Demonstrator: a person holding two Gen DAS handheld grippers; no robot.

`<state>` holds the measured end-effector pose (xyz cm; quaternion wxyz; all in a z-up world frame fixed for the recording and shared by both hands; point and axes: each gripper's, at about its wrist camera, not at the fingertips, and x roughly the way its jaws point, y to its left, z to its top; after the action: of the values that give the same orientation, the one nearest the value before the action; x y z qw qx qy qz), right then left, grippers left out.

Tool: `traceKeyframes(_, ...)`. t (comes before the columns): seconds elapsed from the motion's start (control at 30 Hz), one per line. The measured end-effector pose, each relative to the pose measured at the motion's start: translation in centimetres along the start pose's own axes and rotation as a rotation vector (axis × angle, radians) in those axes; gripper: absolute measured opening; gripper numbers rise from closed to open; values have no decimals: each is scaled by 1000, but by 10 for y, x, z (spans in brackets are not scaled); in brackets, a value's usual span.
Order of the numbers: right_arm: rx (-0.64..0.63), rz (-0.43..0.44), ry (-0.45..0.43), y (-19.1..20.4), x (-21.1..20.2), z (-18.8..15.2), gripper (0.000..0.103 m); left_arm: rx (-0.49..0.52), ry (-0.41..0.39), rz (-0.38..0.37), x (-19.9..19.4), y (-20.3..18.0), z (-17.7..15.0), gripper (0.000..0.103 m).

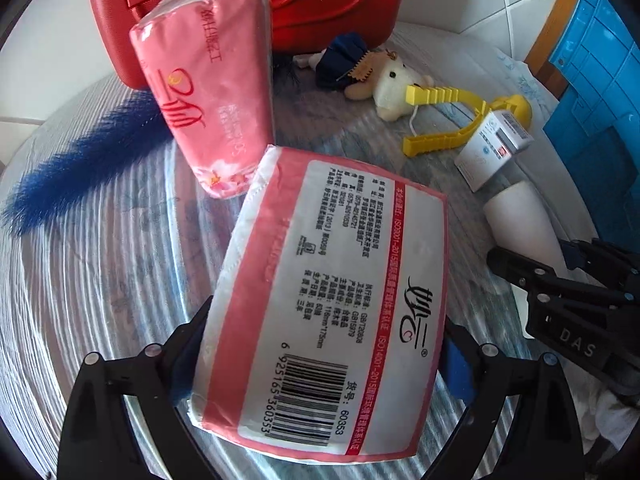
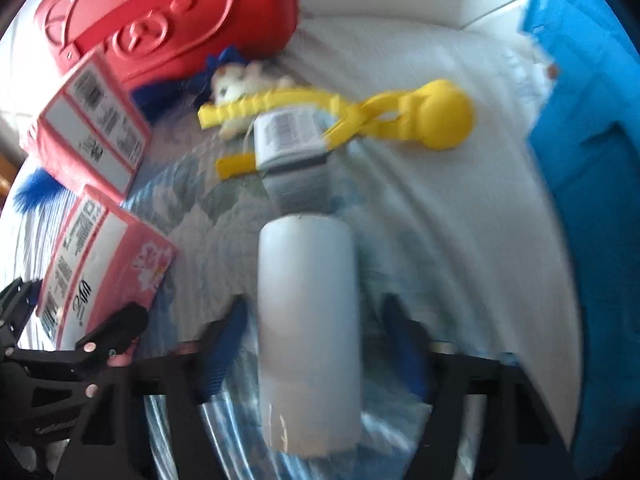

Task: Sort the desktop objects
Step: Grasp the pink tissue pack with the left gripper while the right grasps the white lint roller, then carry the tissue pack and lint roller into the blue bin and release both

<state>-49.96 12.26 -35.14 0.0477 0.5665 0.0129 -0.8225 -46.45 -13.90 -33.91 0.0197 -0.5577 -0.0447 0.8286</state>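
Note:
My left gripper (image 1: pixel 328 320) is shut on a pink tissue pack (image 1: pixel 320 300) and holds it label-up just above the cloth-covered table (image 1: pixel 100 280). A second pink tissue pack (image 1: pixel 208 112) leans against the red case (image 1: pixel 280 0) behind it. A white cylinder (image 2: pixel 308 320) lies lengthwise between the fingers of my right gripper (image 2: pixel 314 304). A narrow gap shows between each blue pad (image 2: pixel 224 344) and the cylinder, so the gripper is open. The right wrist view is blurred.
A white barcoded box (image 2: pixel 288 136) rests on a yellow plastic clamp toy (image 2: pixel 400 116), with a small plush toy (image 1: pixel 384 84) beside it. A blue feather (image 1: pixel 80 172) lies at the left. A blue crate (image 2: pixel 592 120) stands along the right edge.

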Motion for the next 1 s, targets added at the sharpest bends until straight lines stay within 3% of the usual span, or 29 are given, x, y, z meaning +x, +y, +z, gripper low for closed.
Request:
traceKeyframes(0.2,-21,49,-4,14,-37,-18,45,-3,-46,41,-58,12,-29,95)
traceKeyframes(0.6,-186,87,-182,98,-198,-84,45,-115,-246,48,-215,45,-126,95)
traceKeyframes(0.83,-264,105,-264,166,-258,-128,45,-150,-334,61,-272,70,-178,95)
traceKeyframes(1.0,-243,101,-296,190,-281,-153,45,-136,-372,44,-295,74,-196,95)
